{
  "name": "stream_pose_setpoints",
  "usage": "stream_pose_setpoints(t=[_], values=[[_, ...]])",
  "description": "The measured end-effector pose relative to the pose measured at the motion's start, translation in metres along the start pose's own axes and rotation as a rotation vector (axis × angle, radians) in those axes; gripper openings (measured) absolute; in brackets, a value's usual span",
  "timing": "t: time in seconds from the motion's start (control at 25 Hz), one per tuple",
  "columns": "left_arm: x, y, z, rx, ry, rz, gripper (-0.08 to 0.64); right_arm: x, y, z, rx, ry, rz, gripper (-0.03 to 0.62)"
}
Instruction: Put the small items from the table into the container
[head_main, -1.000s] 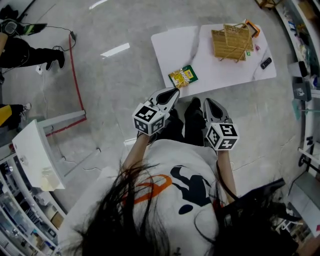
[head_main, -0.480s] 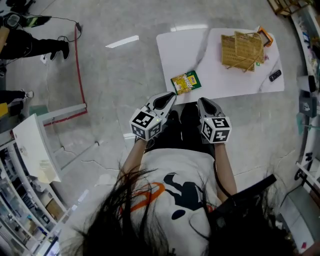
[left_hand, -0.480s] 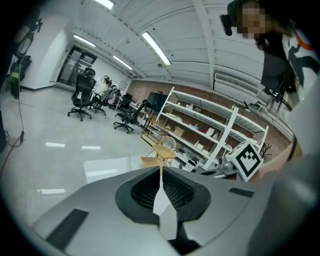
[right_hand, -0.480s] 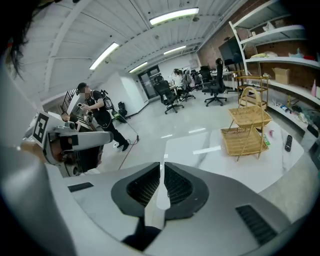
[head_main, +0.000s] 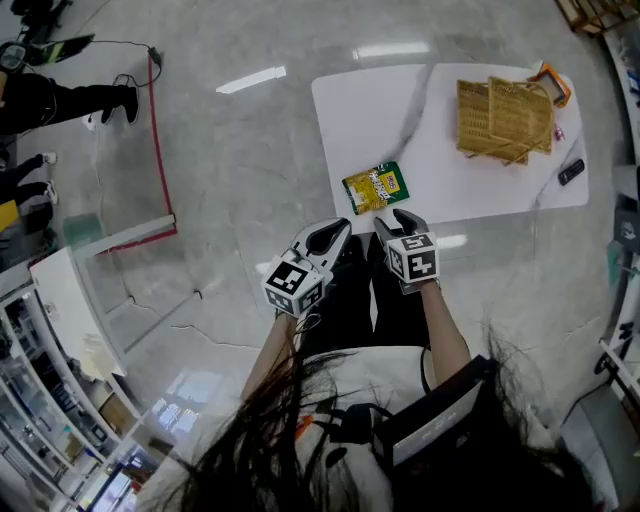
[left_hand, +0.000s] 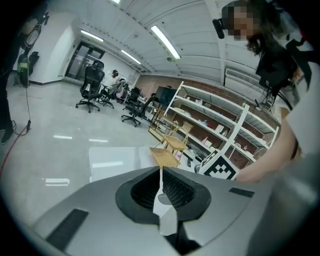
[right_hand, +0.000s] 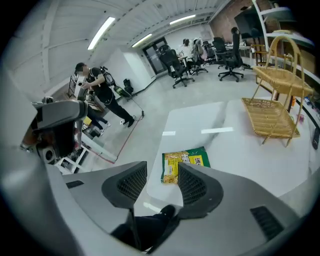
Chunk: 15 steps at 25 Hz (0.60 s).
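Approach step: our right gripper (head_main: 392, 218), jaws opening w/ nothing btwn them, aims at the yellow-and-green crinkly packet (head_main: 375, 187), prob. snacks, lying near the front edge of the white table (head_main: 400, 110). Our left gripper (head_main: 338, 228) is clenched, empty. Next we reach, pinch it, carry it to the woven wicker basket (head_main: 505, 118).

Snack packet (head_main: 375, 187) at near edge of table (head_main: 370, 110), basket (head_main: 505, 118) on its far right end
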<state>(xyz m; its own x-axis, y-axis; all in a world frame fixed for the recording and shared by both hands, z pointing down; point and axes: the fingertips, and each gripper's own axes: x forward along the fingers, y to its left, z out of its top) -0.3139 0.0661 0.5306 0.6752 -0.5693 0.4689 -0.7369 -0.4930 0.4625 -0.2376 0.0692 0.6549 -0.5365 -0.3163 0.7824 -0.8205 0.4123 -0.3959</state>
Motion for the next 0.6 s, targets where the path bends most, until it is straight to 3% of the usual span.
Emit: stream_pose_setpoints(t=[0.6], values=[[0.052,0.066,-0.062,-0.060,0.068,0.050,0.011,0.107,-0.058,-0.046,-0.173,0.214,-0.057,0.184]])
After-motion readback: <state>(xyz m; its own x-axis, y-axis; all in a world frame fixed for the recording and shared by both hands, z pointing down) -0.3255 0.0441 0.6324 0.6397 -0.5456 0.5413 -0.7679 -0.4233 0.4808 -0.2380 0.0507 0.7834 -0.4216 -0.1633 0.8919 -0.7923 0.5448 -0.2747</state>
